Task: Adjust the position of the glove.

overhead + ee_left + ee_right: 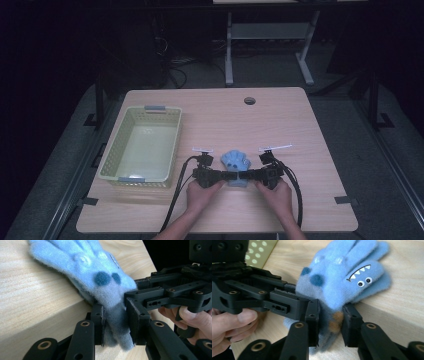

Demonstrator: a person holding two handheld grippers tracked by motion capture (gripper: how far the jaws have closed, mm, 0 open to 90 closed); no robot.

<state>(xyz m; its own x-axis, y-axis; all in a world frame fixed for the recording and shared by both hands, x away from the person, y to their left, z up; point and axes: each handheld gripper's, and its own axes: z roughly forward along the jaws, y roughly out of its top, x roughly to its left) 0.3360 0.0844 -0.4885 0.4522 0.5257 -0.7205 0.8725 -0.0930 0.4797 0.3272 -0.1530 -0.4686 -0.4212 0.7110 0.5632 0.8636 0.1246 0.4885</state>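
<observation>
A fuzzy light-blue glove [235, 161] with dark blue spots, a toothy mouth and googly eyes lies on the wooden table [280, 130] near its front edge, fingers pointing away from the person. My left gripper [231, 176] comes in from the left and is shut on the glove's cuff [115, 322]. From the right, my right gripper [248, 175] is shut on the same cuff [330, 322], close beside the left one. In the left gripper view the glove [100, 272] spreads ahead; in the right gripper view the monster face [359, 277] shows. A hand holds each gripper.
A pale yellow-green perforated basket [176, 140] stands on the table's left part, and its wall [259, 250] shows in the right gripper view. A round cable hole [249, 100] sits near the far edge. Cables trail from both grippers toward the front edge.
</observation>
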